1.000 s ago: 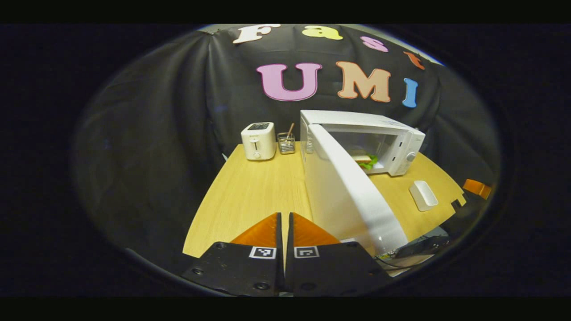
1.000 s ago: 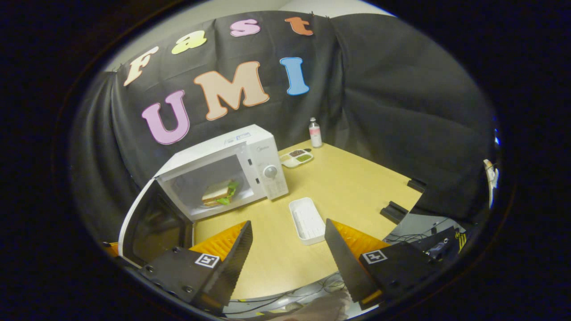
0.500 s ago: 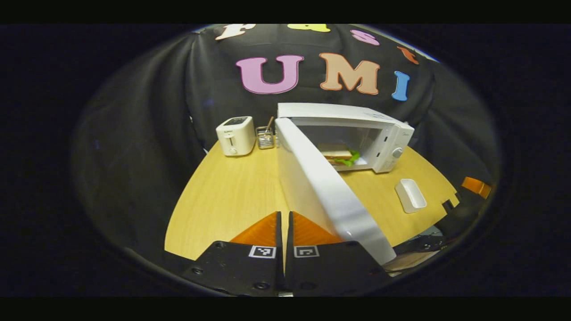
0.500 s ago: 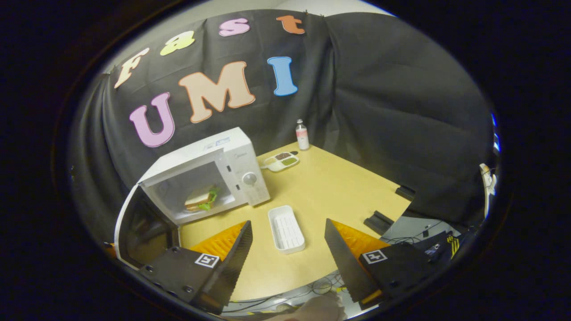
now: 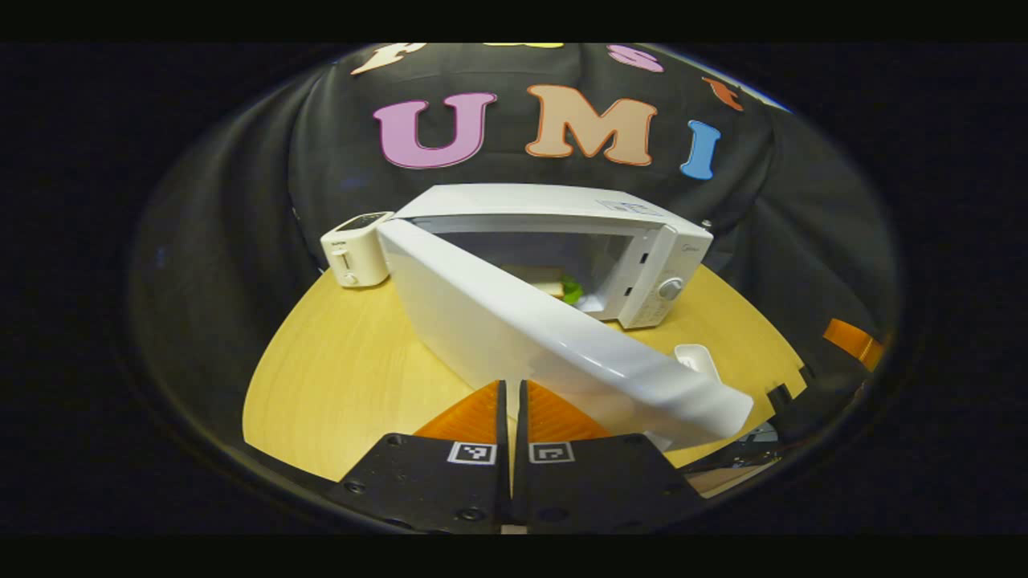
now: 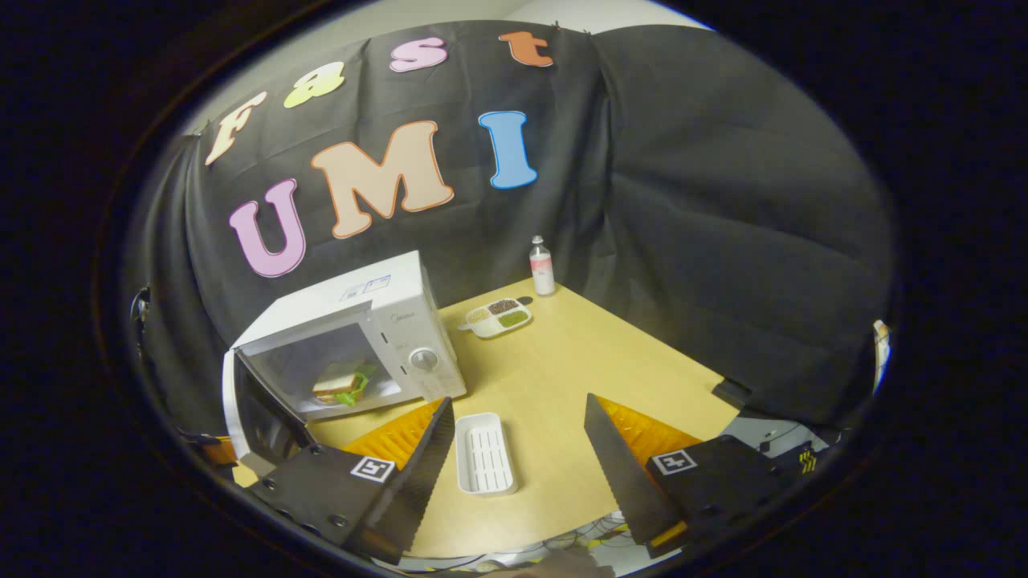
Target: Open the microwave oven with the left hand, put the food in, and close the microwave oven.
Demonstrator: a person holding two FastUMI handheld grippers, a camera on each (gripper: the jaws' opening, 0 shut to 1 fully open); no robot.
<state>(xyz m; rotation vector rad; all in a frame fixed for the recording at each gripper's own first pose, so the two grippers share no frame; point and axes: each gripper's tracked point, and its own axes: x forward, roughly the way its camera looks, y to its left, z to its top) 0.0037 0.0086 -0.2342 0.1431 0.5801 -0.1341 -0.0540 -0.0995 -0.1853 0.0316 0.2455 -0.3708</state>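
Taking the microwave [image 5: 554, 217] as my landmark, in the left gripper view the toaster [image 5: 356, 250] stands just left of it at the back of the table [image 5: 337, 377]. The microwave's door [image 5: 546, 337] hangs partly open, swinging out toward me and crossing in front of the cavity, so it hides most of the sandwich [image 5: 562, 286] lying inside. My left gripper [image 5: 511, 401] sits just before the door's outer face with its fingers pressed together on nothing; I cannot tell whether they touch the door. A white tray [image 5: 697, 360] peeks out right of the door's free edge.

In the right gripper view the sandwich [image 6: 341, 382] shows plainly inside the microwave [image 6: 353, 337]. In front of the microwave, to its right, lies the white tray [image 6: 484, 453], between the spread fingers of my right gripper [image 6: 518, 441], which holds nothing. Right of the microwave sit a divided dish [image 6: 498, 316] and, behind that, a small bottle [image 6: 542, 266].
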